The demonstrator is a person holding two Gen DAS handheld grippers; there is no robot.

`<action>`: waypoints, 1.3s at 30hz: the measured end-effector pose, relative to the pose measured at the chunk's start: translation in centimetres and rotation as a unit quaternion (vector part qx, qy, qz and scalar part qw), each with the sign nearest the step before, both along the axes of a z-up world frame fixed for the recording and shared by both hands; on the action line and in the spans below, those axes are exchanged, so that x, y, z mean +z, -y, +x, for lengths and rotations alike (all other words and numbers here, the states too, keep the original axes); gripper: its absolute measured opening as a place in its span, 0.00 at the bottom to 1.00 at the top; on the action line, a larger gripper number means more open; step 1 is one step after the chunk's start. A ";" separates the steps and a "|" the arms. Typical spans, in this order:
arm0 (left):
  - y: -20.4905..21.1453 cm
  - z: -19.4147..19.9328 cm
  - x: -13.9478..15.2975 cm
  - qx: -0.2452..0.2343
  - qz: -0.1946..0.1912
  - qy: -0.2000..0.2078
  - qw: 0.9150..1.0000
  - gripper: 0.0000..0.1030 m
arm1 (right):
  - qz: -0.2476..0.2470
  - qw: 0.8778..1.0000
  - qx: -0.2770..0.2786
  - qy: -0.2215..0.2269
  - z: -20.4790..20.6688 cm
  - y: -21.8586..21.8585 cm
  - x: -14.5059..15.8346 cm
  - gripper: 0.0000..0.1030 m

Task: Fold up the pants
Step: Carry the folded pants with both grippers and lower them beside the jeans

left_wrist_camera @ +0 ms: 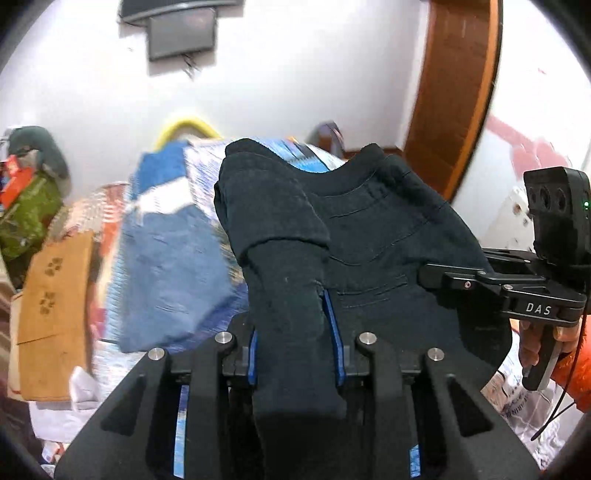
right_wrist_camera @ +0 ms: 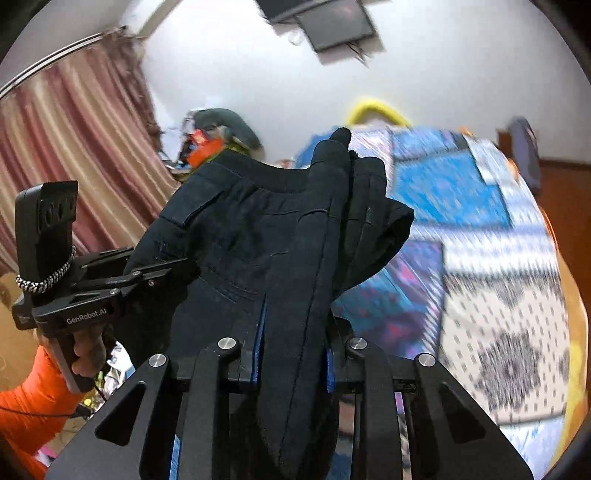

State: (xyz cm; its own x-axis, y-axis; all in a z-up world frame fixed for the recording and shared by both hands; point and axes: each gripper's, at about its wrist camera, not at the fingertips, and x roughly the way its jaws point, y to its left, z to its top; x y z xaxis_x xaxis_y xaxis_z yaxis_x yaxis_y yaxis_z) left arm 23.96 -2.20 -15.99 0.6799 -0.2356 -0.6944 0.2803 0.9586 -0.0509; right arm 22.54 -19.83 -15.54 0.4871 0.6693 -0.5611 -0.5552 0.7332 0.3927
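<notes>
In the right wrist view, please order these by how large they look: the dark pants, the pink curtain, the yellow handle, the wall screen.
1. dark pants, though nearness to the camera inflates them
2. pink curtain
3. wall screen, partly cut off
4. yellow handle, close to the screen, so unsure

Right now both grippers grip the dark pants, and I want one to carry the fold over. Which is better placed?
Hard to call: left gripper and right gripper each clamp a bunch of the pants. Neither looks better placed.

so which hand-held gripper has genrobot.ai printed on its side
The left hand-held gripper, seen side-on from the right wrist view, clamped on the dark pants. The right hand-held gripper reads DAS instead.
</notes>
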 end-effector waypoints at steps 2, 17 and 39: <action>-1.9 -0.2 1.1 0.019 -0.001 0.013 1.000 0.29 | 0.007 1.000 0.012 0.011 0.7 -1.8 0.8 0.21; -16.0 6.2 0.9 0.138 0.027 0.030 0.990 0.29 | 0.018 0.995 0.094 0.030 9.7 -16.3 0.6 0.21; -22.0 24.0 -20.1 0.146 0.012 -0.119 0.982 0.35 | -0.121 0.985 0.085 -0.094 23.7 -21.4 -15.4 0.23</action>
